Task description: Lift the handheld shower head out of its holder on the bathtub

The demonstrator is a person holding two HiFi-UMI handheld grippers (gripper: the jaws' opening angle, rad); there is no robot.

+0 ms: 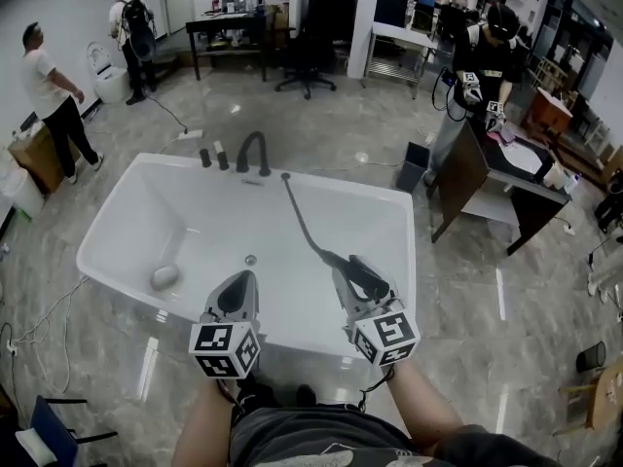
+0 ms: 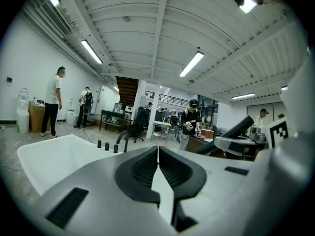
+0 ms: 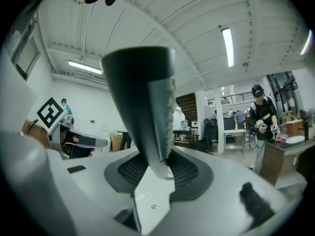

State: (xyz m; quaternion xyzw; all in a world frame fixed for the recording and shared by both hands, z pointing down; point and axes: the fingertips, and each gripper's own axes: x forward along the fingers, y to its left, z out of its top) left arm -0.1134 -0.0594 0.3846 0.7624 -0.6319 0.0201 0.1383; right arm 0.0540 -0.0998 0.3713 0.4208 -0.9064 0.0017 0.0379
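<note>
- White bathtub point(image 1: 360, 185): fills centre of head view.
- Left gripper point(image 1: 237, 295): lower centre-left, over near end of tub; fingers point(image 2: 142, 168) together, nothing between them.
- Right gripper point(image 1: 362, 295): lower centre-right, just beside left gripper; fingers clamped on shower head handle.
- Dark hose point(image 1: 300, 220): runs from far rim, upper centre, down to right gripper.
- Shower head point(image 3: 142, 97): dark, held in right gripper over tub interior.
- Black faucet point(image 1: 255, 152): on far rim, upper centre.

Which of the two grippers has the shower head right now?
The right gripper: its jaws clamp the dark shower head, with the hose running to the tub rim. The left gripper has its jaws shut on nothing.
</note>
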